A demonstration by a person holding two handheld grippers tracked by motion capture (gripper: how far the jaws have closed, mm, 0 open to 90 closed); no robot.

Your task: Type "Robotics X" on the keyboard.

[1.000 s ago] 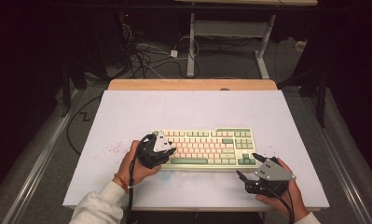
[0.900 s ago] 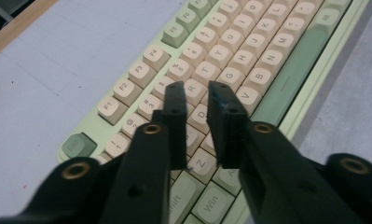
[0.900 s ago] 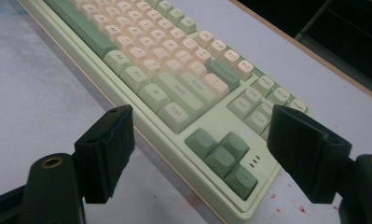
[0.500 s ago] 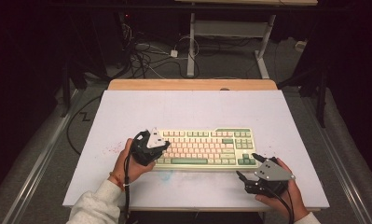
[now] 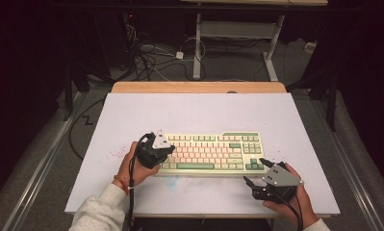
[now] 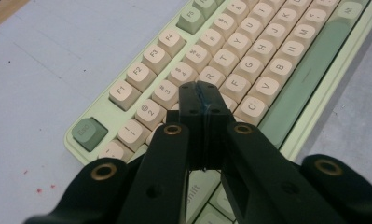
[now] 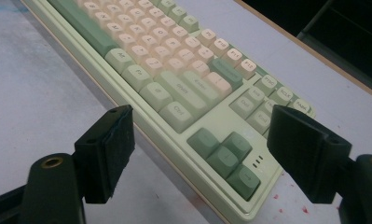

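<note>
A cream and green keyboard (image 5: pixel 209 151) lies across the near half of the white table (image 5: pixel 204 110). My left gripper (image 5: pixel 168 150) hovers over the keyboard's left end with its jaws pressed together and nothing between them. In the left gripper view the joined tips (image 6: pixel 202 100) sit above the letter rows of the keyboard (image 6: pixel 249 56), near the number keys. My right gripper (image 5: pixel 254 171) rests on the table just in front of the keyboard's right front corner. It stands open (image 7: pixel 202 126), and its jaws frame the green arrow keys (image 7: pixel 225 156) without touching them.
Bare tabletop stretches beyond the keyboard up to a wooden far edge (image 5: pixel 199 87). Red specks (image 5: pixel 112 155) dot the surface to the left of the keyboard. Cables (image 5: pixel 151 57) and a metal desk frame (image 5: pixel 198 43) stand on the floor behind the table.
My left gripper has edged a little to the left over the keyboard's left end, and its jaws have come together. The right hand has stayed where it was.
</note>
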